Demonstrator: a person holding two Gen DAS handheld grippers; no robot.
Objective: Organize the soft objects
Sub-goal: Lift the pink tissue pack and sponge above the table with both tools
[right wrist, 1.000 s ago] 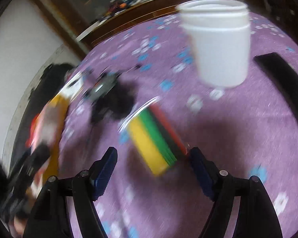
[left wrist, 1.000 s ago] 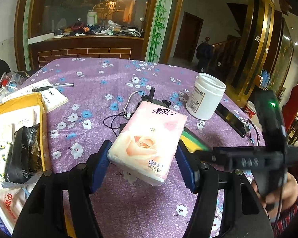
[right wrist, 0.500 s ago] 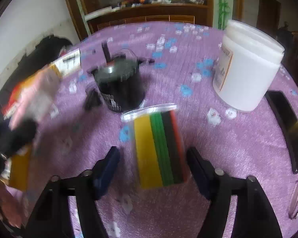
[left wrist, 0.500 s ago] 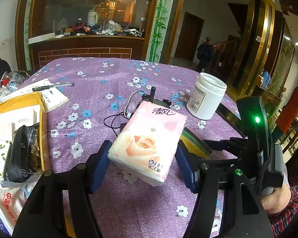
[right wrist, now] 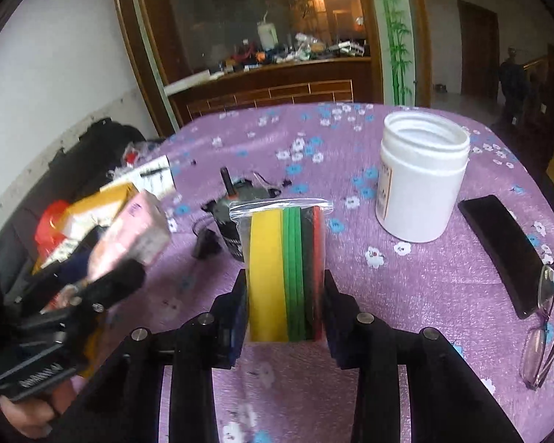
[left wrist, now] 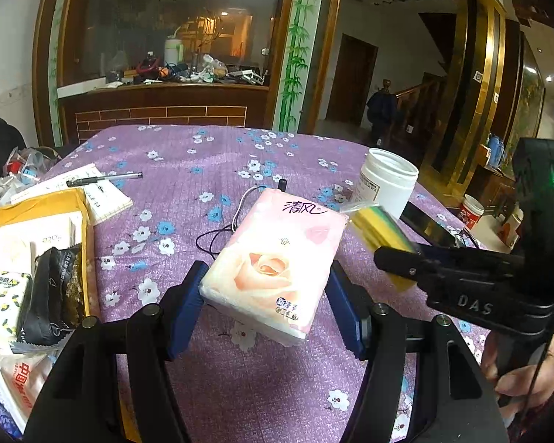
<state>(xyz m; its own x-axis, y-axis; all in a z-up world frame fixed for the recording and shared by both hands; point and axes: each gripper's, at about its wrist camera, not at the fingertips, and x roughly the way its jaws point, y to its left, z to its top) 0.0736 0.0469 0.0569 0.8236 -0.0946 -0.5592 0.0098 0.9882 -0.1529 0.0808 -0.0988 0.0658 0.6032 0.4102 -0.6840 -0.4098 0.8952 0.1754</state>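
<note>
Both soft items are off the purple floral tabletop [left wrist: 210, 158], apparently bound for the yellow box [left wrist: 81, 221] of packets at the left. The left hand-held gripper [left wrist: 266, 299] clamps a pink tissue pack [left wrist: 273, 258] by its sides; its top reads "清风". The right hand-held gripper [right wrist: 286, 306], whose jaws have just been closing, pinches a bagged foam stack [right wrist: 286, 269] of yellow, green, black and red sheets. "DAS" shows on the right tool's body; the white jar [right wrist: 423, 184] label is unreadable.
</note>
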